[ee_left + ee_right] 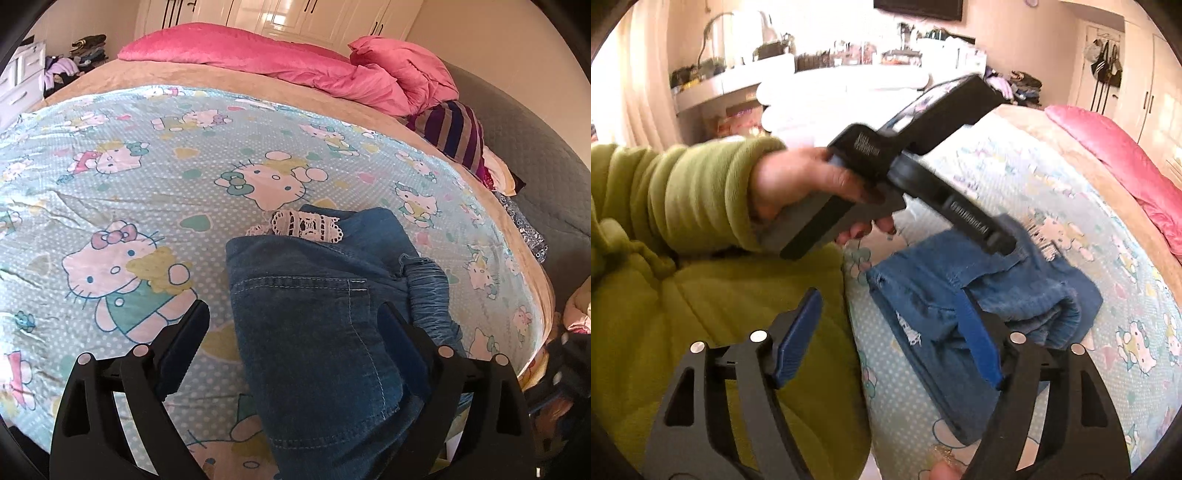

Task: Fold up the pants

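Blue denim pants with white lace trim lie folded into a compact bundle on the Hello Kitty sheet near the bed's front edge. My left gripper is open and hovers just above the bundle, jaws wide apart with nothing between them. In the right wrist view the pants lie on the sheet, and the left gripper's body, held in a hand with a green sleeve, is above them. My right gripper is open and empty, its right finger over the pants' edge.
A pink duvet lies bunched at the bed's far end, with a striped garment and other clothes at the right edge. A grey headboard curves on the right. A cluttered white dresser stands behind. The person's green jacket is close on the left.
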Tool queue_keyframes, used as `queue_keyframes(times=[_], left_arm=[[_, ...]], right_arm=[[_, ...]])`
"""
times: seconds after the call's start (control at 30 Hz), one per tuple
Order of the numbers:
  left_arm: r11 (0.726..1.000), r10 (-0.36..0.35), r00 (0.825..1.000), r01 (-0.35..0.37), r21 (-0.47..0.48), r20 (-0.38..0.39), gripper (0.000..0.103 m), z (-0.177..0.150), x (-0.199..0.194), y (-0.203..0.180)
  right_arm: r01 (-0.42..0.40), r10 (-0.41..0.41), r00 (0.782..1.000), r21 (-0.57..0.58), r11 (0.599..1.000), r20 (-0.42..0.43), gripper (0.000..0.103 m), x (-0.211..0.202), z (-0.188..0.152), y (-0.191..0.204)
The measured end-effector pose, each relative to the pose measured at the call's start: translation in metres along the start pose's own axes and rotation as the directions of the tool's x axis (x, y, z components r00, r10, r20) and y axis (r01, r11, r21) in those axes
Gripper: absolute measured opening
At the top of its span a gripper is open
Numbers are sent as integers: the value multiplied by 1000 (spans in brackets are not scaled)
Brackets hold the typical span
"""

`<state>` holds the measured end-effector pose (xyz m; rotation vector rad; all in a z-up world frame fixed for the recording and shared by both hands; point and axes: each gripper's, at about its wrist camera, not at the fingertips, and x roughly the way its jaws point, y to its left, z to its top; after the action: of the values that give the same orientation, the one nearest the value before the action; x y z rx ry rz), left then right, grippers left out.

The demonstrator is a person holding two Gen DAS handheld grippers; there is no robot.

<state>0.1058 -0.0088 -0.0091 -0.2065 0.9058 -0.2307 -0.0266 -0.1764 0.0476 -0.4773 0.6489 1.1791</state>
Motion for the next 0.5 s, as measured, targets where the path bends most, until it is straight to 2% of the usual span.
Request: queue_keyframes(times=[0.2, 0.47, 0.5], left_arm=[[1000, 25, 999, -25, 11, 22, 92, -1, -12, -3], [999, 39, 998, -39, 8, 46, 92, -4, -28, -3], [999, 40, 998, -40, 6, 44, 98, -5, -29, -3]], right_arm=[[51, -55, 994, 51, 997, 91, 81, -24, 10, -14], [150, -176, 977, 199, 968, 121, 83, -35, 3, -55], [157, -187, 975, 222, 962, 119, 84, -35, 2, -61]])
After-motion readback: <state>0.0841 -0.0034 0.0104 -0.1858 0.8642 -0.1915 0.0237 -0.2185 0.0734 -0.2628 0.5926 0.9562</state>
